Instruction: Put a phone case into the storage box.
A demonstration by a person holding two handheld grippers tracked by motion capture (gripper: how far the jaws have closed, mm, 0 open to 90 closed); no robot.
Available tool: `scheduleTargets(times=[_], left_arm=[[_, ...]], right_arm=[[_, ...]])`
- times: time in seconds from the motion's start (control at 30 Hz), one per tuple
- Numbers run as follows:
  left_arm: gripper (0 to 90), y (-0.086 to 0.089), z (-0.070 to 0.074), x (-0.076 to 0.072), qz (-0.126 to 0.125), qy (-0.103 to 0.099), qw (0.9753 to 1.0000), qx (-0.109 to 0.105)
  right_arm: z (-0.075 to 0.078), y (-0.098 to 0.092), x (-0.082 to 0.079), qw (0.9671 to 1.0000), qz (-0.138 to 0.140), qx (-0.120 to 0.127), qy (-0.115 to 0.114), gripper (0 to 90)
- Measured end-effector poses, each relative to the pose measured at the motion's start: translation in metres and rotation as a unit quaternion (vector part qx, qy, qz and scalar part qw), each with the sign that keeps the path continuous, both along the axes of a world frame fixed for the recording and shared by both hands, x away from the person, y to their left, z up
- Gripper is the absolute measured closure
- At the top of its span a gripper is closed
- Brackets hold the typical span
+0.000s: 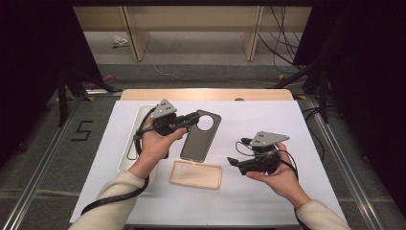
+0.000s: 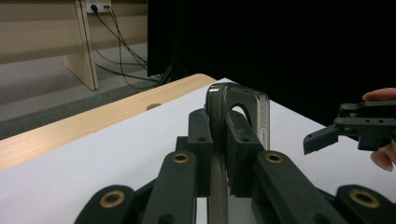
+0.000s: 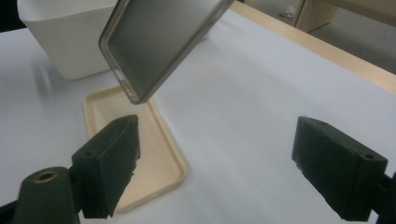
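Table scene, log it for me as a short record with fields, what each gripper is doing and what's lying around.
left gripper: shut on the grey phone case, held off the table
right gripper: open, holding nothing
beige phone case: flat on the white sheet, open side up
white tray: at the person's left, beside the left hand

A single black digit "5" [image 1: 84,130] can be read in the high view, marked on the grey floor [image 1: 48,143] at about nine o'clock from the white table [image 1: 268,196], and no other text, label or brand can be read.
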State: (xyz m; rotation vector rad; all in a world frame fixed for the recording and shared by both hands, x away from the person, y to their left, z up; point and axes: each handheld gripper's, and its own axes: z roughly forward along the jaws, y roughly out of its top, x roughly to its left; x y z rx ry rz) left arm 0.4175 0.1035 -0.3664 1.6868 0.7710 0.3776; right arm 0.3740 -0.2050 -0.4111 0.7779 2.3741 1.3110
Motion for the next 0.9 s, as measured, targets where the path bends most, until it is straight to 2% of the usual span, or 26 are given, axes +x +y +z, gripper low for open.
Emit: scheduleTargets(times=[0.2, 0.37, 0.63, 0.9], left_arm=[[81.6, 0.008, -0.002, -0.005, 0.001, -0.005, 0.9999, -0.010], [81.6, 0.012, 0.000, -0.008, 0.003, -0.016, 0.9998, -0.009], [81.6, 0.021, 0.009, -0.009, 0.006, -0.032, 0.9993, -0.019], [81.6, 0.034, 0.014, -0.007, 0.017, -0.039, 0.9988, -0.025]], right_arm=[[-0.002, -0.001, 0.000, 0.9999, -0.006, 0.008, 0.007, 16.2], [-0.003, -0.001, 0.000, 0.9998, -0.011, 0.015, 0.010, 16.2], [-0.003, -0.006, 0.002, 0.9994, -0.017, 0.027, 0.013, 16.2], [-0.004, -0.007, 0.004, 0.9989, -0.019, 0.036, 0.021, 16.1]])
